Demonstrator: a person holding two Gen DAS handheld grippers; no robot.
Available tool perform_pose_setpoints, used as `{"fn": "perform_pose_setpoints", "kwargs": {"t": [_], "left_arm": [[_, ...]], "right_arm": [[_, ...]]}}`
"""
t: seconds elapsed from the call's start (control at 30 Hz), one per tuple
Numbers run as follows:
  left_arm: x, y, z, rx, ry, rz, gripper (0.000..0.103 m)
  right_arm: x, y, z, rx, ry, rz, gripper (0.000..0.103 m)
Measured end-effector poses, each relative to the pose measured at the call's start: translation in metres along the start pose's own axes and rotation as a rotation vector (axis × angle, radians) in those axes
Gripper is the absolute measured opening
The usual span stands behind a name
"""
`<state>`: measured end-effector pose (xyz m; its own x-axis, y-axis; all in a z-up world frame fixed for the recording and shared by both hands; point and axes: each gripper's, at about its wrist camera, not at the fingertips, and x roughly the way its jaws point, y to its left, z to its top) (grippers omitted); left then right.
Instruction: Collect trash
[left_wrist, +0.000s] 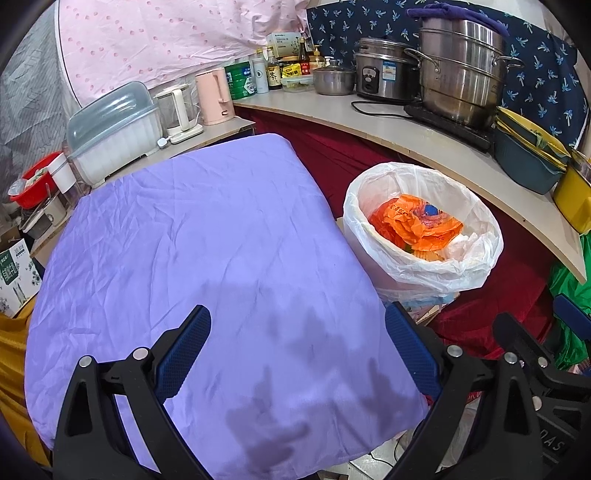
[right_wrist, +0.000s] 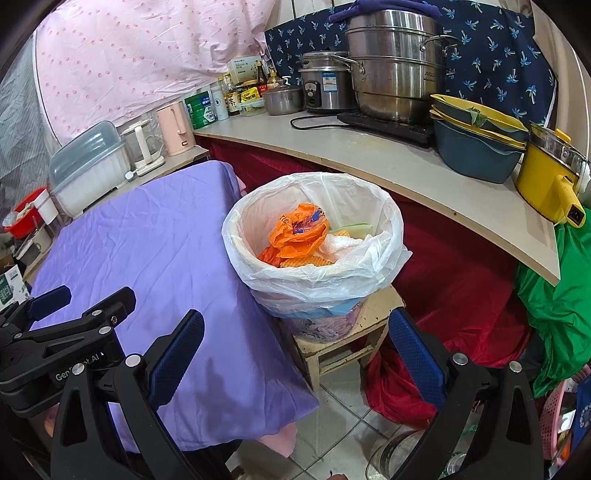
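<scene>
Left gripper (left_wrist: 297, 325) wide, empty over purple cloth-covered table (left_wrist: 192, 236) | right gripper (right_wrist: 295, 332) wide, empty | white-lined bin (right_wrist: 314, 273) held crumpled orange plastic bag (right_wrist: 299, 236), possibly paper.

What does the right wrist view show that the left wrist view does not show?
Only the right wrist view shows the small wooden stool under the trash bin and the yellow pot whole. Only the left wrist view shows the purple cloth almost entire. Both show the orange bag in the bin and both grippers, left and right, open and empty.

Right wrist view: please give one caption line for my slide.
Open right claw above a white-lined trash bin holding an orange plastic bag, beside a purple-covered table.
</scene>
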<state>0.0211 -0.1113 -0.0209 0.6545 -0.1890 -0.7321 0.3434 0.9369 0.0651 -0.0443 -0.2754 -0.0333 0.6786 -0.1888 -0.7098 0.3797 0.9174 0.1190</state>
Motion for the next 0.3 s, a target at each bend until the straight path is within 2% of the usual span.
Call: {"fn": "perform_pose_setpoints", "kwargs": {"t": [0.3], "left_arm": [[0.0026,0.0021,-0.0033,0.001,0.028,-0.016,0.091]], "right_arm": [[0.0014,0.0013,-0.0008,-0.001,0.003,-0.003,0.096]]}}
